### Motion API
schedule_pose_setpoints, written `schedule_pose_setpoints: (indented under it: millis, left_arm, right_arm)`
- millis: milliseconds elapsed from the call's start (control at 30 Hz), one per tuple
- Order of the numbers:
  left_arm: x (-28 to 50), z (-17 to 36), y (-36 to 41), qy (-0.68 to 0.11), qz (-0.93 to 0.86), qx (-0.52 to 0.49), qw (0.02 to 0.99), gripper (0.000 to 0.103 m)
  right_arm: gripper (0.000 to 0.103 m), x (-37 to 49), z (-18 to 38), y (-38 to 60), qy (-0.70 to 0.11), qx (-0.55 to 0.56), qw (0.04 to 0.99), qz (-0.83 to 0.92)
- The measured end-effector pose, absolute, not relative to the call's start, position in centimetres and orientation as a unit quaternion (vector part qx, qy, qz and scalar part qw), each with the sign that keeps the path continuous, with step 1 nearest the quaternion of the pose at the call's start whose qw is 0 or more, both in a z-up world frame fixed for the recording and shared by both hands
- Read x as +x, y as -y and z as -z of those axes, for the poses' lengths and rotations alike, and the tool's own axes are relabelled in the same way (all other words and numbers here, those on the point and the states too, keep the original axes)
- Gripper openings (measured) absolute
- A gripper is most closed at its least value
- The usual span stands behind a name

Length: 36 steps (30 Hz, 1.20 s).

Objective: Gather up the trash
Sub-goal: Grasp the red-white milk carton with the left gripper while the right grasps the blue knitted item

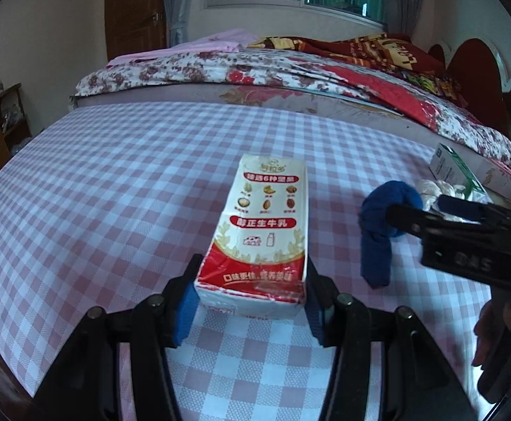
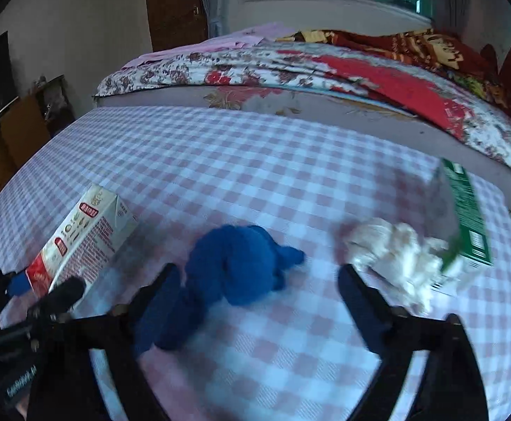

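**Milk carton gripped on the left, blue cloth framed on the right**

While the checked tablecloth fills both views, the left gripper has its two fingers clamped on the near end of the red-and-white milk carton, blue pads pressed against both of its sides. The carton lies flat on the cloth, its length running away from the camera toward the bed behind the table. And in the right wrist view that same carton sits at the far left, with the left gripper's dark fingers closed around its near end.

Over to the right gripper: its fingers stand wide apart, and the blue cloth lies bunched on the tablecloth between them, nearer the left finger, with a tail of it trailing down past that finger. Whether the finger touches it cannot be told. Just beside the right finger sits a crumpled white wad of tissue, and touching its far side is a green carton, tilted and blurred.

From the left wrist, the blue cloth lies right of the milk carton, well apart from it, with the right gripper reaching in over it, the white tissue and green carton just behind.
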<state>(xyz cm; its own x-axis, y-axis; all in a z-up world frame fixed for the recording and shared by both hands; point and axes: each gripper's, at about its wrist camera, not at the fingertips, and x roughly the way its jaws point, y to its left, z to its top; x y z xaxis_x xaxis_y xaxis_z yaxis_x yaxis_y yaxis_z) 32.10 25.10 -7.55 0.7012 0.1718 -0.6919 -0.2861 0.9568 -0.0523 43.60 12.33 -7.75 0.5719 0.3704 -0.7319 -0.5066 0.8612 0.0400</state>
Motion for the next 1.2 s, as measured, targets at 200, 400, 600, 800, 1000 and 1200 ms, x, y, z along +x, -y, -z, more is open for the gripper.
schedule_pose_setpoints:
  millis: [200,400,600,800,1000,1200]
  left_arm:
    - [32.7,7.6,-24.9,-0.368,-0.121,-0.075,0.919,0.053]
    - [32.5,7.9,-24.6,-0.372,-0.117,-0.075,0.918,0.053]
    - [31.8,6.9,-22.9,-0.361,-0.107,-0.062,0.924,0.053]
    - [30.6,5.6,-20.1,-0.352,-0.089,-0.057,0.930,0.053]
    - [29.3,4.1,-17.3,-0.342,-0.072,-0.052,0.935,0.053]
    - [28.0,2.7,-14.4,-0.332,-0.045,-0.044,0.941,0.053]
  right_arm:
    - [0.079,45.4,9.3,-13.6,-0.432,-0.071,0.864,-0.249]
    - [0.039,44.6,9.3,-13.2,-0.428,-0.068,0.861,-0.266]
    - [0.038,42.3,7.6,-10.5,-0.393,-0.075,0.881,-0.254]
    - [0.038,40.4,6.4,-7.9,-0.382,-0.081,0.889,-0.240]
    - [0.038,38.0,4.8,-4.2,-0.372,-0.070,0.898,-0.223]
    - [0.038,35.5,3.2,-0.3,-0.355,-0.068,0.910,-0.203]
